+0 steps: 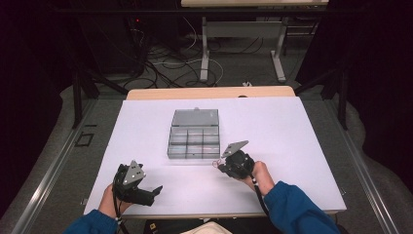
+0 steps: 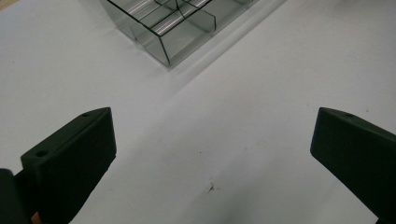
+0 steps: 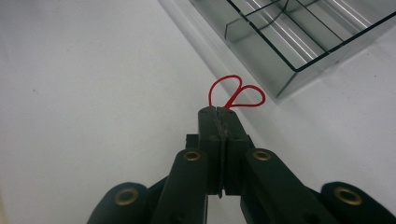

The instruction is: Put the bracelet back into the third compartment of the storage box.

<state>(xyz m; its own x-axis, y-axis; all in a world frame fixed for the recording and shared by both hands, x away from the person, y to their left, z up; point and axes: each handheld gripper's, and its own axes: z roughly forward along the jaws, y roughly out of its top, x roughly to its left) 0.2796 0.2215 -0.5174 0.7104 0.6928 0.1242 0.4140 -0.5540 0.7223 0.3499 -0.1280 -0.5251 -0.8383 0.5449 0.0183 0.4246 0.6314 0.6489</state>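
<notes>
White table (image 1: 302,146), wooden edge at far side. Clear box (image 1: 194,140) with compartments sits mid-table, its lid open toward the far side. Left gripper (image 1: 157,190) rests near the table's near edge, well apart from the box; jaws wide apart, nothing between them, bare table below. Right gripper (image 1: 215,164) is just beside the box's near right corner; jaws pressed together on a red band (image 3: 236,93), whose two loops stick out past the tips, close to the box wall.

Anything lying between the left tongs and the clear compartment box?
Nothing: in the left gripper view, bare white table runs from the open left tongs to the box.
</notes>
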